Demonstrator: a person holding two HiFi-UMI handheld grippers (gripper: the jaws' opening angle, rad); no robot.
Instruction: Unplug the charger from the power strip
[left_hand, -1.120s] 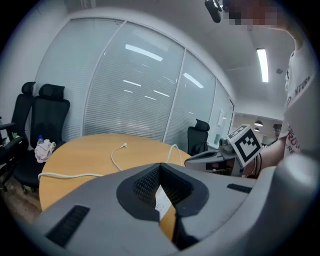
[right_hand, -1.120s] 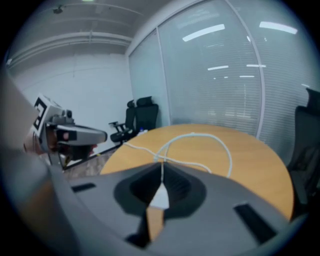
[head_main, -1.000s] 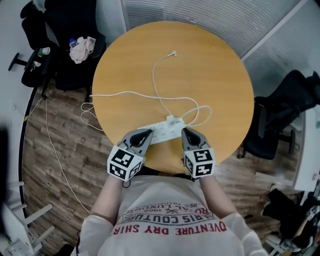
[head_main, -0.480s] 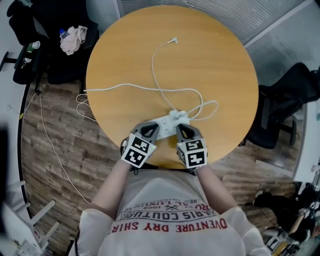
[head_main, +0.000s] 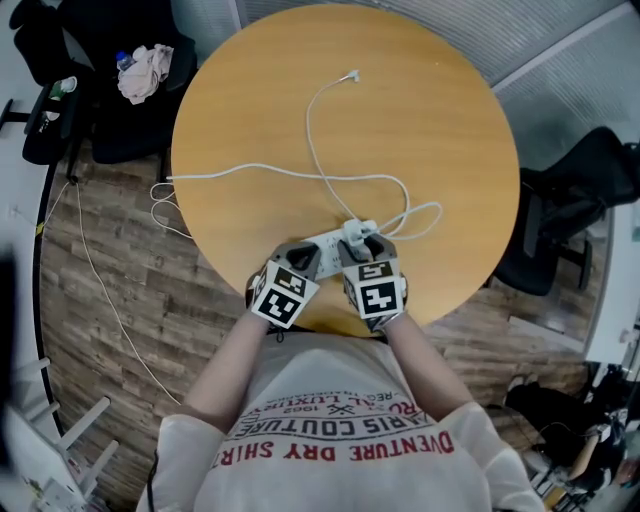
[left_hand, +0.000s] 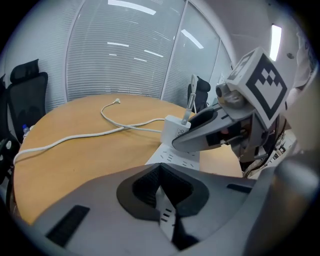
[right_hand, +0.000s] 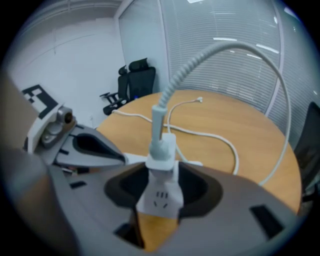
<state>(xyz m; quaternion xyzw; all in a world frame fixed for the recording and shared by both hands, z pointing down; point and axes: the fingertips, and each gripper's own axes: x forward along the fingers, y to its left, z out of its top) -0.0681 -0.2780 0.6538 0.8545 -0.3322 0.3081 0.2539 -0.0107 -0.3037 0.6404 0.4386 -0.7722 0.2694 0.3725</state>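
Observation:
A white power strip (head_main: 325, 246) lies near the front edge of the round wooden table (head_main: 430, 130). A white charger (head_main: 357, 231) is plugged into its right end. The charger's cable (head_main: 318, 150) loops away across the table. My left gripper (head_main: 302, 257) is shut, its tips low over the strip's left part (left_hand: 176, 159). My right gripper (head_main: 366, 248) is open, and its jaws have just been opening. In the right gripper view the charger (right_hand: 163, 150) and the strip's end (right_hand: 159, 199) sit between the jaws of that gripper (right_hand: 159, 192).
The strip's own cord (head_main: 215, 175) runs left and hangs off the table edge to the wooden floor. Black office chairs stand at the left (head_main: 90, 110) and right (head_main: 560, 215). A crumpled cloth (head_main: 140, 72) lies on the left chair. Window blinds line the far wall.
Both grippers have come down and closer together onto the power strip. The right one has shifted left to the charger.

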